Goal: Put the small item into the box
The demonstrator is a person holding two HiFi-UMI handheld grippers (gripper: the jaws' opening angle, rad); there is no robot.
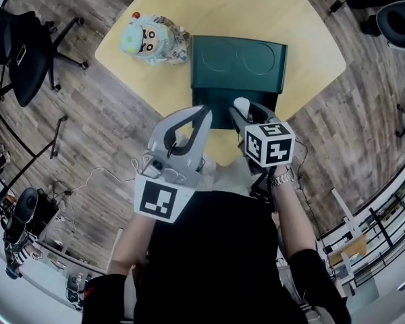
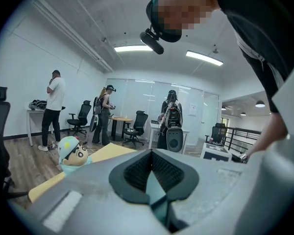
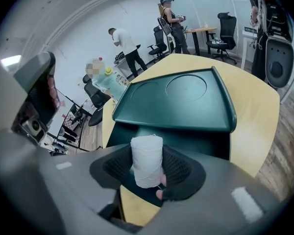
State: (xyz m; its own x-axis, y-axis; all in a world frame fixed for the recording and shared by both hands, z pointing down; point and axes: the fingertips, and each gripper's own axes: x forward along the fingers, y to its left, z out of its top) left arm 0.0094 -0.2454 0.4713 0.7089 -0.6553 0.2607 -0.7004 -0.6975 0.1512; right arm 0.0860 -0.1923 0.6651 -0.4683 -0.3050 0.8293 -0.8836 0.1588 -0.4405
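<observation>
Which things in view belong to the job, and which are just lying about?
Job:
- white roll, clamped in the right gripper
- green box, lid up

Lying about:
- cartoon doll on the table
- office chair on the floor

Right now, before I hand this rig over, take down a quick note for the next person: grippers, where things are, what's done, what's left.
Left gripper: shut, nothing in it.
Right gripper: clamped on the white spool, tilted down at the near side of the green box.
Box: on the yellow table, lid open.
Done: spool is in the grip.
Left: lower it into the box and release.
</observation>
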